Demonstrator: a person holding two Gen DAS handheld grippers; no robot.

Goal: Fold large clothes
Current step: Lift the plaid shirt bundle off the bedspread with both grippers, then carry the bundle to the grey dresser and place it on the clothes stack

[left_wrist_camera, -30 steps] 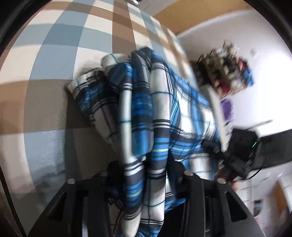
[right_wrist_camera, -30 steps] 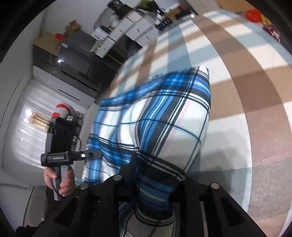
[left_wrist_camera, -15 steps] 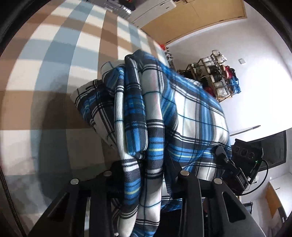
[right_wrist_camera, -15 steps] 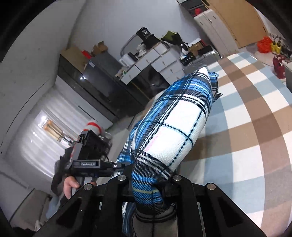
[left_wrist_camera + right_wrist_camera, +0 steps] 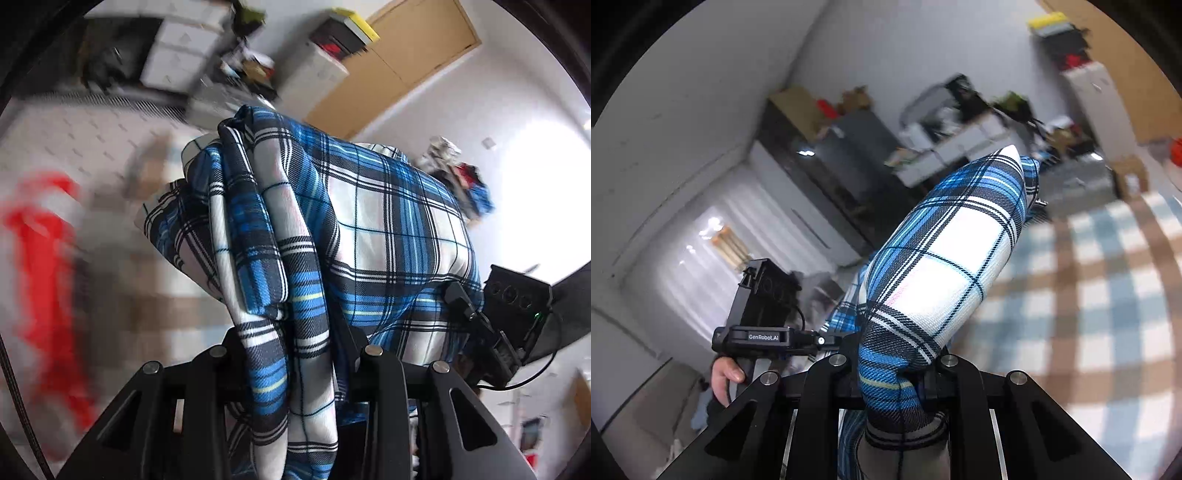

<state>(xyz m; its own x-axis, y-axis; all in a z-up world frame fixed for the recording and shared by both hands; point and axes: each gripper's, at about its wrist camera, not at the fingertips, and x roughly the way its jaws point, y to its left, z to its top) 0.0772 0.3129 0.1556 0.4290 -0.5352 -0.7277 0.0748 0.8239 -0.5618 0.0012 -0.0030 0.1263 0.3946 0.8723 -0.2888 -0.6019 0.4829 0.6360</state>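
While both hand-held grippers clamp bunched folds of one blue, white and black plaid garment (image 5: 369,229), the cloth hangs in the air above a checked brown, blue and white floor covering (image 5: 1108,295). The left gripper (image 5: 291,354) pinches a thick gathered edge; the right gripper (image 5: 897,369) pinches a narrower roll of the same fabric. From the right wrist view, a hand (image 5: 726,376) grips the left tool's handle, beside the garment. The risk, as a guess: the thick bundle could slip from one pinch, or layers could twist, spoiling the fold. Much of the garment is hidden behind its own drape, so its type and lower hem cannot be told. The left view's background is blurred.
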